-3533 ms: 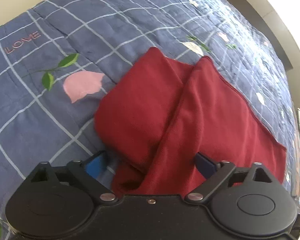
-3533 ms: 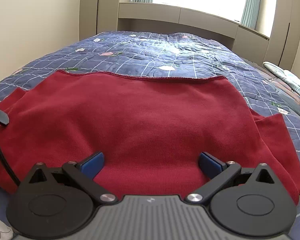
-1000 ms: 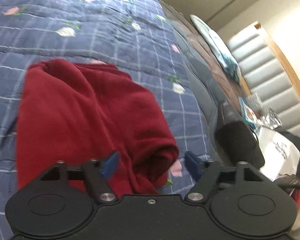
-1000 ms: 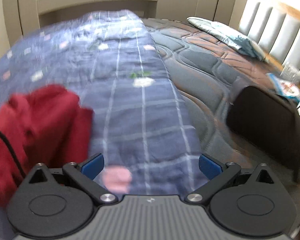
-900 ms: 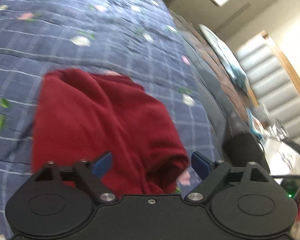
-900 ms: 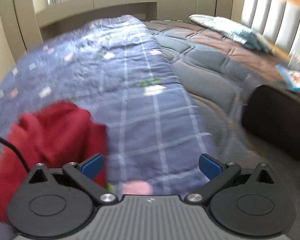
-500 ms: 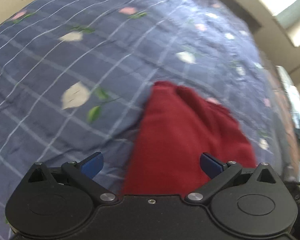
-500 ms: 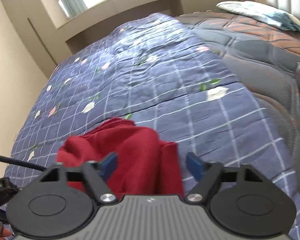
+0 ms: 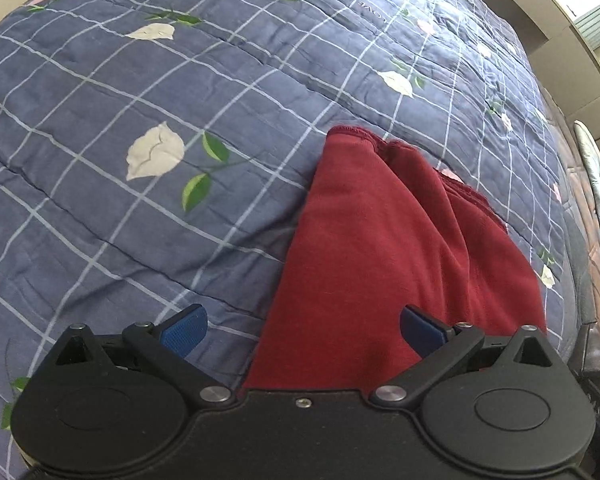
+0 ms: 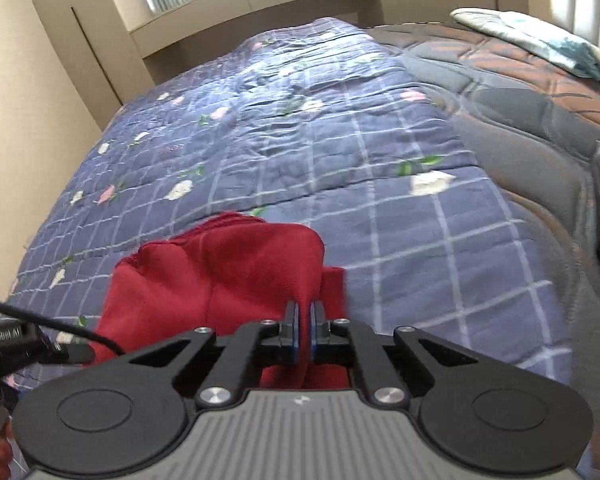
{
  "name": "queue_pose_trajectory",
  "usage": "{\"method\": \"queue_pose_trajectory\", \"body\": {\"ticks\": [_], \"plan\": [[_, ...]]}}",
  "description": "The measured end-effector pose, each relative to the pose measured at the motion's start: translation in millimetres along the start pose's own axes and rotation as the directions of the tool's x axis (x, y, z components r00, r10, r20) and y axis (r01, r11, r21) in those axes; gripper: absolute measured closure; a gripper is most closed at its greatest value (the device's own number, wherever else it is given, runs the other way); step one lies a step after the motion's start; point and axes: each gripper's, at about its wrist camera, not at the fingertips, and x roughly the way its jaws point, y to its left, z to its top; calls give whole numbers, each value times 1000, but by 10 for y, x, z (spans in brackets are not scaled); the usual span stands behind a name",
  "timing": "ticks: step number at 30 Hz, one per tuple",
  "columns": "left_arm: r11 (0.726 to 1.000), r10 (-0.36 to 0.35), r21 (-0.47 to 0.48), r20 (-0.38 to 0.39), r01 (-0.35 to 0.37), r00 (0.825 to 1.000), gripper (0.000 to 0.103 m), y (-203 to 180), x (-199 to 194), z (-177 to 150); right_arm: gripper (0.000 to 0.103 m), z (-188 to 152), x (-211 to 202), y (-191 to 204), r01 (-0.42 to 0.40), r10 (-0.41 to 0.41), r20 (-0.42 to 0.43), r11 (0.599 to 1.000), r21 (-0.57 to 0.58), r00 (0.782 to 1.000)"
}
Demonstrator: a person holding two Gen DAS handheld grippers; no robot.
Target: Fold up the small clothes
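Red garment (image 9: 384, 248) bunched near the right edge of the blue quilt (image 9: 140, 92). Right gripper (image 10: 303, 320) pinched tight on a fold of it, left gripper (image 9: 300, 320) spread wide, holding nothing. Best to lift that pinched edge slowly and clamp the opposite edge with the left before folding over

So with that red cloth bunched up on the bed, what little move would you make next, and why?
Probably lift the right gripper a little and draw its pinched edge of the red cloth across. Its fingers are shut on a fold, while the left gripper stands wide open over the other end, holding nothing. The cloth lies rumpled on the blue quilt, so it likely needs pulling flat.
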Motion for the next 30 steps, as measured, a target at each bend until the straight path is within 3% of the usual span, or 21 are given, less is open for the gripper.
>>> {"method": "queue_pose_trajectory", "body": {"ticks": [5, 8, 11, 13, 19, 27, 30], "plan": [[1000, -6, 24, 3, 6, 1000, 1, -27, -9, 20, 96, -92, 20, -155, -2, 4, -42, 999, 36, 999], [999, -4, 41, 4, 4, 1000, 1, -46, 8, 36, 89, -91, 67, -142, 12, -11, -42, 1000, 21, 999], [998, 0, 60, 2, -1, 1000, 1, -71, 39, 37, 72, -109, 39, -118, 12, -11, -38, 1000, 20, 999], [997, 8, 78, -2, -8, 1000, 1, -96, 57, 33, 44, -140, -16, -96, 1, -1, -36, 1000, 8, 999], [992, 17, 129, -13, -15, 1000, 1, -165, 89, 15, 23, -277, -91, -94, -19, 17, -76, 1000, -25, 997], [988, 4, 154, -46, 3, 999, 1, -213, 111, -32, 0, -475, -1, -223, 70, -70, -101, 998, -7, 992], [985, 9, 170, -56, 0, 998, 1, -219, 138, -73, 0, -513, 39, -221, 90, -91, -109, 996, -19, 990]]}}
